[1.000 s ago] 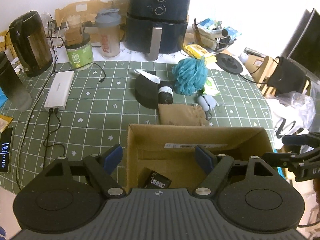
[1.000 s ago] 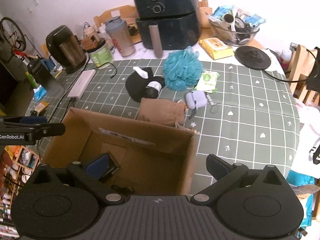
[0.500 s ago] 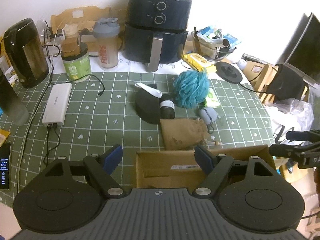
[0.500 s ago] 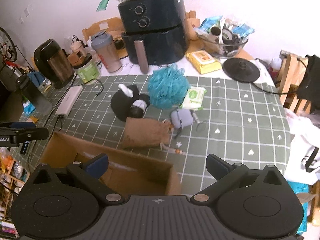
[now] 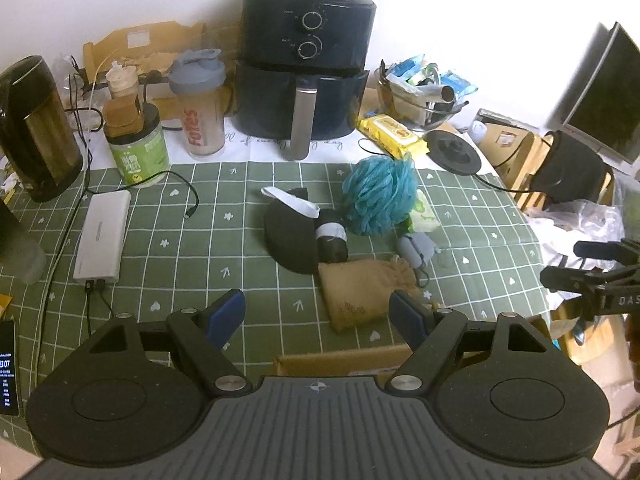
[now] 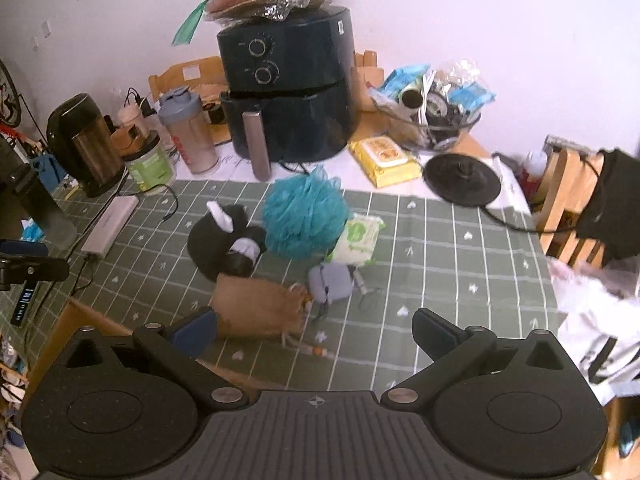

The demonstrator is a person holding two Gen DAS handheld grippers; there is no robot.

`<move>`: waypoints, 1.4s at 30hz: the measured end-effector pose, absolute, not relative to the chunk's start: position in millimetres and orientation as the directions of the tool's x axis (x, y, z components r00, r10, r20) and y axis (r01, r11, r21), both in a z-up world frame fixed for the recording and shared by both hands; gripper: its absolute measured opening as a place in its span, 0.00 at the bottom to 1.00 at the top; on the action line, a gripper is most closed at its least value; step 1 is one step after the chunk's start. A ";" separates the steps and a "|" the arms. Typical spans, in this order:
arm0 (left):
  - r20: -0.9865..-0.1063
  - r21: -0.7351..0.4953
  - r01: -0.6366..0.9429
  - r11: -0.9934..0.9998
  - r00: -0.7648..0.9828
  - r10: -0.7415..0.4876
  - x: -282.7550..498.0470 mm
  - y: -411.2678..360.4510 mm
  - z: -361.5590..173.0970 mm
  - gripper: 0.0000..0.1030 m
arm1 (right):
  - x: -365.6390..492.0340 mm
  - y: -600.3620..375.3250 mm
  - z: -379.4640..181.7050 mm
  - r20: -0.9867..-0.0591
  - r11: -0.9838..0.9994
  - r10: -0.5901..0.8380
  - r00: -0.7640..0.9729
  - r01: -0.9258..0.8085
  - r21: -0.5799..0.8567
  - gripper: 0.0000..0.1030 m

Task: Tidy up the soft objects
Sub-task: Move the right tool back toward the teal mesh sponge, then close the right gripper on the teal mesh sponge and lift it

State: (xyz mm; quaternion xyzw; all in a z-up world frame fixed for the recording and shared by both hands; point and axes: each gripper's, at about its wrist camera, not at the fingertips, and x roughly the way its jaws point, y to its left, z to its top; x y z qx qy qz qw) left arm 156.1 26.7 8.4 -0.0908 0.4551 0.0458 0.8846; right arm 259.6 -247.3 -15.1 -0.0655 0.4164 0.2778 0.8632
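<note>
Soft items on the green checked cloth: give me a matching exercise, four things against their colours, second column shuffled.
Things:
1. bath pouf
2. drawstring pouch
3. wipes pack
4. small case

Colours:
A. brown
B. grey-blue
C. teal
D. white and green

Pairs: 1-C, 2-A, 3-D, 4-B

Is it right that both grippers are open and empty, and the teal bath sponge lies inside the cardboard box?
Not quite. Both grippers are open and empty, but the teal bath sponge is not in the cardboard box. It lies on the green checked tablecloth, in front of the air fryer and beside the black cap. The right wrist view shows this clearly.
</note>
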 end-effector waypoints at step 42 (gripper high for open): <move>-0.830 -0.181 -0.141 0.973 0.553 -0.074 177.8 73.5 -22.8 0.77 | 385.7 -157.1 -93.8 -0.739 0.696 0.505 0.446 -0.717 0.043 1.00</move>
